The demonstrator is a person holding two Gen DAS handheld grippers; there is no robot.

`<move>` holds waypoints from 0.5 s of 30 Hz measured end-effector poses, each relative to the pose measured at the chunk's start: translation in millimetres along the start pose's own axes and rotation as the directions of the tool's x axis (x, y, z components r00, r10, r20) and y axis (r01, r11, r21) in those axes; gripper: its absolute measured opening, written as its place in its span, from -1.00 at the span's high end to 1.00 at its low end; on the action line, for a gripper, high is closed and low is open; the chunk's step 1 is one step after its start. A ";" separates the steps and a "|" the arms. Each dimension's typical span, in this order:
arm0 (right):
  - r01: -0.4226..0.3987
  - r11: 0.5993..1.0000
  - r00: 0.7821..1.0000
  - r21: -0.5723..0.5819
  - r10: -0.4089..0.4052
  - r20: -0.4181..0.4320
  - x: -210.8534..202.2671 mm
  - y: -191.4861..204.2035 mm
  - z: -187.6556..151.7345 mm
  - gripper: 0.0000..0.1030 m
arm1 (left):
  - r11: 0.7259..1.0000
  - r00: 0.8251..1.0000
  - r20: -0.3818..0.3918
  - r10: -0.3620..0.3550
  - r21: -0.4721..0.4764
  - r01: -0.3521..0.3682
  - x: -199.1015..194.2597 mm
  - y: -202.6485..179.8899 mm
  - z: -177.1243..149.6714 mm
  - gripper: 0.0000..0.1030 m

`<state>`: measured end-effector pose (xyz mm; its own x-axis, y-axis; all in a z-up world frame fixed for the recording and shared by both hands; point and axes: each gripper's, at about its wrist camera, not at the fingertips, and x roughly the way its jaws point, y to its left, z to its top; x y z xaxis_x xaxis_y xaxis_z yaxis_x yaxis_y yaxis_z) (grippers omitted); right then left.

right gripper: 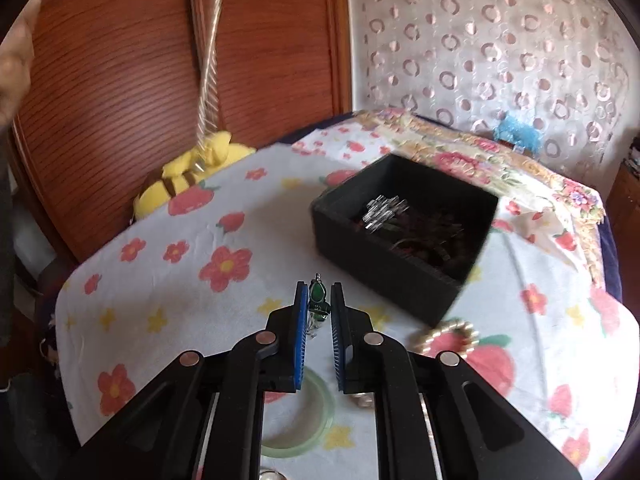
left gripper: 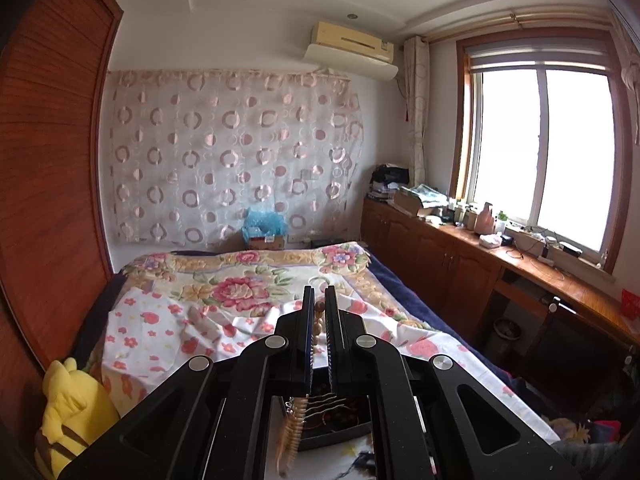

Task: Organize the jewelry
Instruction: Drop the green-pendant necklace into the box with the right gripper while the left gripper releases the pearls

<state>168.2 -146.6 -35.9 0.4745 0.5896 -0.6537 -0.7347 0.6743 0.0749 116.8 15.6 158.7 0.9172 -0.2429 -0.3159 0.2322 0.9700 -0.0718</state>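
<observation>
Pendant pinched in the right gripper, above the flowered sheet
Left gripper fingers press on a bead strand that hangs past them; under it sits the black box, jewelry piled inside. On the sheet near the right gripper lie a green bangle and a pearl bracelet, the bracelet just beside the box

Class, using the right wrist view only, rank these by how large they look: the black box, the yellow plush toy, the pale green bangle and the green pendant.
1. black box
2. yellow plush toy
3. pale green bangle, partly hidden behind the right gripper and nearer the camera, so its rank is unsure
4. green pendant
</observation>
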 end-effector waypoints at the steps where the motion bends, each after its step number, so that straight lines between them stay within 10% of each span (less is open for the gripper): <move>1: 0.006 1.000 1.000 0.005 -0.006 0.014 -4.7 -3.8 3.3 0.75 | 1.000 1.000 -0.004 -0.002 -0.002 0.002 2.5 0.4 -0.7 0.91; 15: 0.080 0.996 0.989 0.038 -0.084 0.122 -27.0 -65.1 59.3 0.74 | 0.999 0.998 -0.053 -0.046 -0.014 0.045 49.1 10.6 -6.4 0.91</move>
<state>232.0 -180.1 21.6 0.5905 0.5807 -0.5605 -0.6752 0.7358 0.0511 162.2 13.9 136.4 0.8870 -0.2862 -0.3623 0.2686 0.9581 -0.0992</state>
